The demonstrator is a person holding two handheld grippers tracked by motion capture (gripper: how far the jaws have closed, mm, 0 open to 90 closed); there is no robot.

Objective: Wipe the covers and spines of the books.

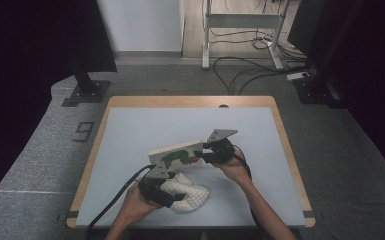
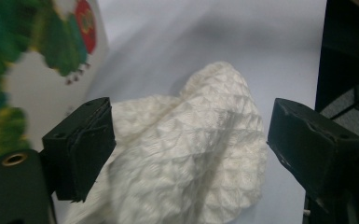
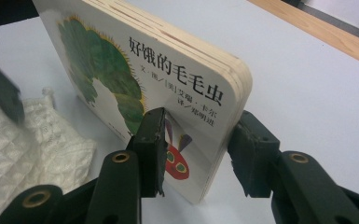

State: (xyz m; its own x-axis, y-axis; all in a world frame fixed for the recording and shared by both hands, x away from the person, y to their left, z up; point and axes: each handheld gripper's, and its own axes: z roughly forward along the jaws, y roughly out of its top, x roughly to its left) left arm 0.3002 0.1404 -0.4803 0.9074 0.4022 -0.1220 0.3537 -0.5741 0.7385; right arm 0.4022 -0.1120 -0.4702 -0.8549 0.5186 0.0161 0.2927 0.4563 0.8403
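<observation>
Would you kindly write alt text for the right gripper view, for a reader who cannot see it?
The right tongs clamp the edge of a thick board book, its cover showing a green caterpillar and Chinese lettering, held tilted above a pale table. A crumpled white quilted cloth lies at the left.

A pale blue desk with a wooden rim is seen on grey carpet. Beyond its far edge, black cables are strewn beneath a white metal frame. Dark stands are placed at far left and far right.
</observation>
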